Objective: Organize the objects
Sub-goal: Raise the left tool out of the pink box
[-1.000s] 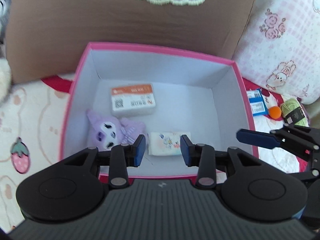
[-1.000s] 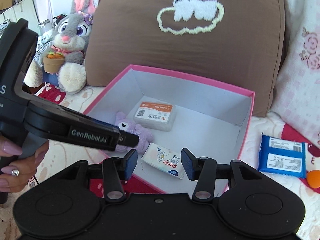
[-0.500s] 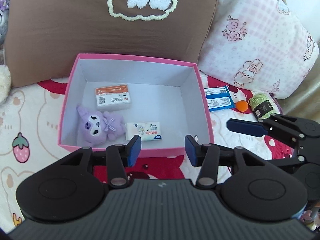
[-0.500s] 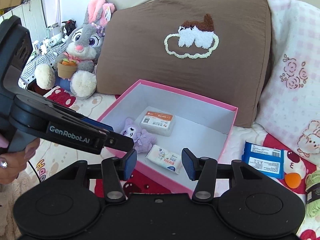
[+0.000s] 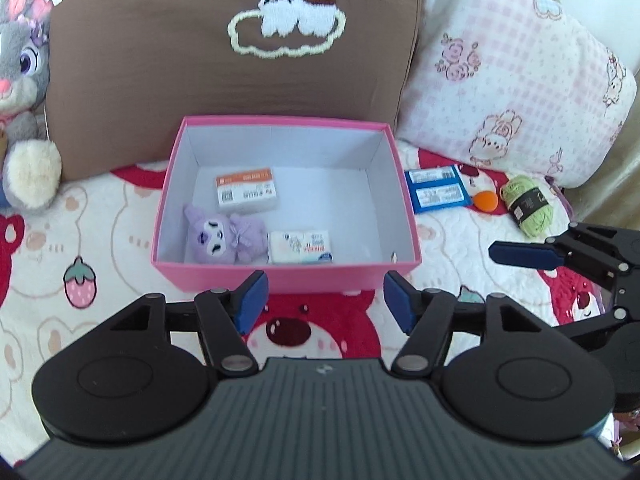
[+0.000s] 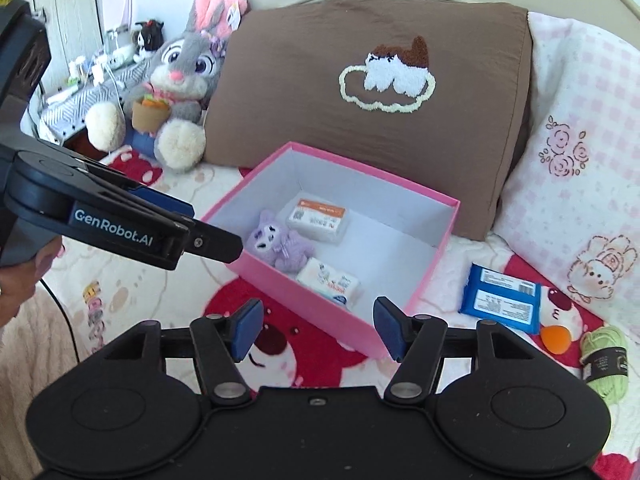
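Pink box [image 5: 286, 278], white inside, three items; both claws opening, nothing between.

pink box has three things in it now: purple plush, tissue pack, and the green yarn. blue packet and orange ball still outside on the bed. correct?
Not quite. The third item in the pink box is the orange-labelled white case, beside the purple plush and tissue pack. The green yarn lies outside on the bed, right of the orange ball and blue packet. The left wrist view shows it.
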Action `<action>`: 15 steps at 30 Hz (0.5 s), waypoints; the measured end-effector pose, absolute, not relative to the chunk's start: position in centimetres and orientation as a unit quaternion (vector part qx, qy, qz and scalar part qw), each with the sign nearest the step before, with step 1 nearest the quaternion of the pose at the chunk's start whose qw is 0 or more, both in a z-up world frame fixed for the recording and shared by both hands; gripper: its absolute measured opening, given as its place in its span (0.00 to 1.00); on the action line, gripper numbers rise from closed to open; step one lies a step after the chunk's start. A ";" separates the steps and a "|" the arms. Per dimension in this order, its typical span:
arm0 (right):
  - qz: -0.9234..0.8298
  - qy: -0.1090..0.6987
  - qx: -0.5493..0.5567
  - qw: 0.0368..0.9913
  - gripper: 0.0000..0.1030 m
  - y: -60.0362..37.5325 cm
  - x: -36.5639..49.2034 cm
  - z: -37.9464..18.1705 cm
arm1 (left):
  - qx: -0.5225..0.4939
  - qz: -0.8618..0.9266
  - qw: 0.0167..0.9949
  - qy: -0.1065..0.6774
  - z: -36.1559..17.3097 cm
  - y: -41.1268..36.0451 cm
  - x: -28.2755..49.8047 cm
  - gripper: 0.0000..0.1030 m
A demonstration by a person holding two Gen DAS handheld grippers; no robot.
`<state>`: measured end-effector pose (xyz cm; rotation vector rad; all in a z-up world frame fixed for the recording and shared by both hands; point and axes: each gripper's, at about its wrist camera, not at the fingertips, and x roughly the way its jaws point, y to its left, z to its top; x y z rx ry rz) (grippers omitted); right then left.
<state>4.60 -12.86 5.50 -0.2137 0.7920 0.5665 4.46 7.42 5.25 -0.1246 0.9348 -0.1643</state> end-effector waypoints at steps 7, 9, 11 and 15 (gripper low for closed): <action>0.270 0.380 -0.117 0.877 0.73 -13.7 2.7 5.5 | -0.042 -0.072 0.883 0.462 4.8 5.9 3.3 0.65; 0.266 0.383 -0.121 0.876 0.74 -13.9 2.2 5.5 | -0.034 -0.073 0.883 0.462 4.6 5.3 3.0 0.66; 0.261 0.392 -0.123 0.874 0.75 -14.2 1.9 5.3 | -0.031 -0.078 0.881 0.465 4.3 4.7 2.7 0.68; 0.250 0.406 -0.131 0.870 0.77 -15.0 1.2 4.8 | -0.028 -0.087 0.875 0.476 3.7 3.4 2.2 0.75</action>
